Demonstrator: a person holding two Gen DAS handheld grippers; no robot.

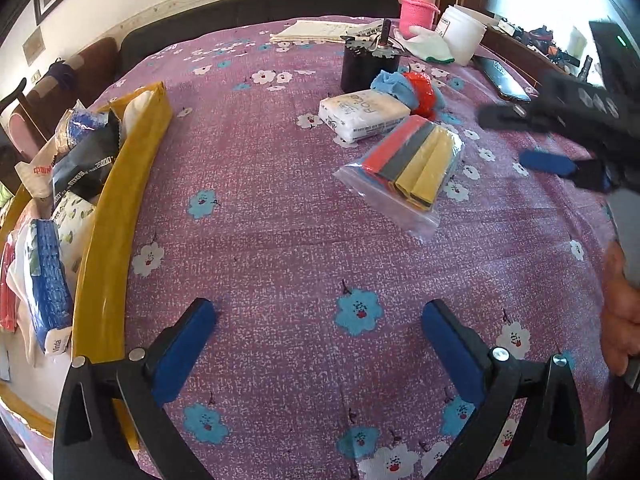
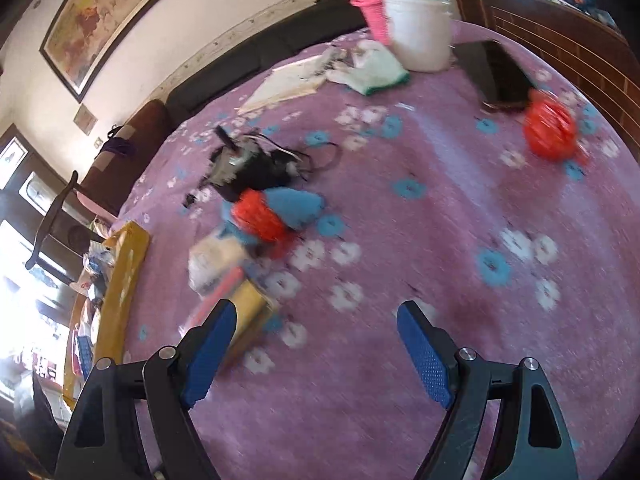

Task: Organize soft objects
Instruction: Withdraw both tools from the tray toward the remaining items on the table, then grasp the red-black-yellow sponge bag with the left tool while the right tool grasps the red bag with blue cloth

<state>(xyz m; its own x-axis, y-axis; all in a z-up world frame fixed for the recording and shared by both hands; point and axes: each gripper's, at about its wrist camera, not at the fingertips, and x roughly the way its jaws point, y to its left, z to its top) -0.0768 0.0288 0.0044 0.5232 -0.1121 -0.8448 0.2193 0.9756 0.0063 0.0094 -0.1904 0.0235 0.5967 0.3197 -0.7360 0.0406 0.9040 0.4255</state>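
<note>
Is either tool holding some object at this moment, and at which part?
Nothing is held. The left tool and the right tool are both open over the purple cloth.

purple floral tablecloth (image 1: 280, 208), pink-sleeved bottle (image 1: 418, 4) beside white tub (image 1: 462, 34), black phone (image 1: 506, 78) near right edge, black wired device (image 1: 368, 64), framed painting (image 2: 116, 12) on wall

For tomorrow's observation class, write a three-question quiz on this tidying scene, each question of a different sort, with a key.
1. True or false: the left tool is holding something.
2. What lies immediately beside the white tissue pack? A) zip bag of coloured rolls B) a banana C) a shoe
3. Fill in: the box already holding soft packs is ____ in colour.

Key: 1 false, both tools are open and empty; 2 A; 3 yellow.
</note>
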